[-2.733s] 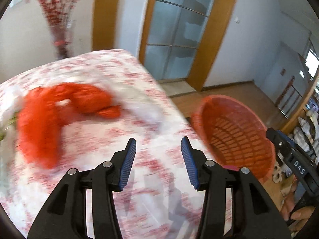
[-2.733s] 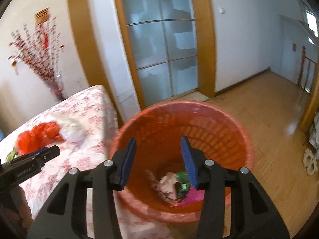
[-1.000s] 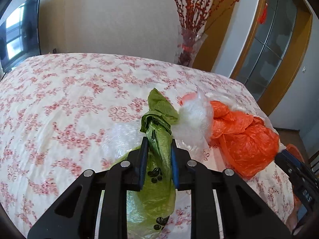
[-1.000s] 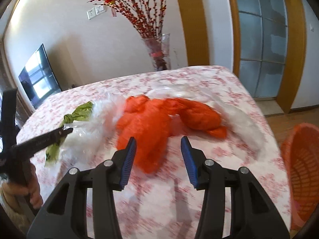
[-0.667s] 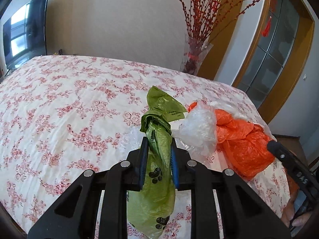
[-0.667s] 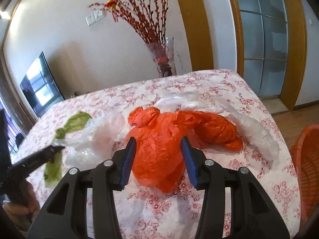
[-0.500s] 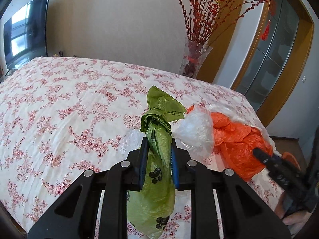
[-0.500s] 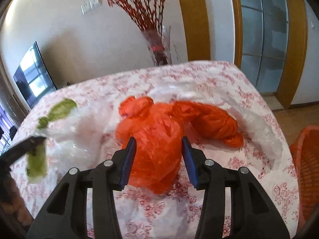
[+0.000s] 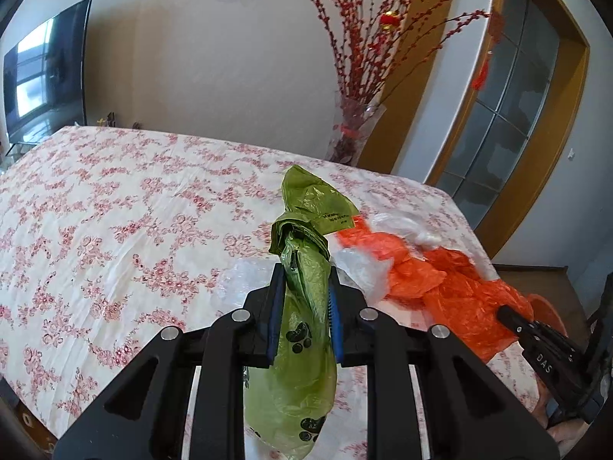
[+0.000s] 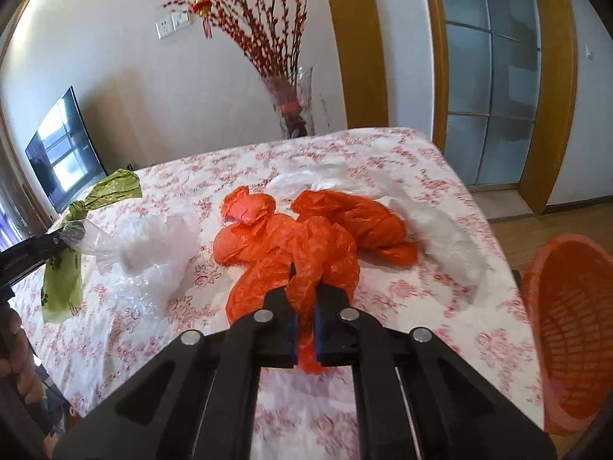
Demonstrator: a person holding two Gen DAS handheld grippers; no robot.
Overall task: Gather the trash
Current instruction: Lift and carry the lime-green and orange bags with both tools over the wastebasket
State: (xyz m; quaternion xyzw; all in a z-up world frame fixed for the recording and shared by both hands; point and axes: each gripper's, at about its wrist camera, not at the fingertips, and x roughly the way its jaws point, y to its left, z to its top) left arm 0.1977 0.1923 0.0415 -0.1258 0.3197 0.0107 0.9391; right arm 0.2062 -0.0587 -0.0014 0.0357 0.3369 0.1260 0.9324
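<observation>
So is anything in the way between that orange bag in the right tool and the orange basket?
Nothing visible. The crumpled orange plastic bag, pinched in the right tool, has only bare flowered tablecloth between it and the orange mesh basket beyond the table's right edge. The clear plastic lies farther back.

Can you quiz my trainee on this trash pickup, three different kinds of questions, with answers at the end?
1. True or false: the left gripper is shut on the green bag.
2. Multiple choice: what is pinched in the right gripper? A) clear plastic B) orange bag C) vase
3. Fill in: the orange basket sits off the table's ____ edge in the right wrist view.

Key
1. True; the bag hangs pinched between the pads.
2. B; the jaws have just closed on a fold of the orange bag.
3. Right.
</observation>
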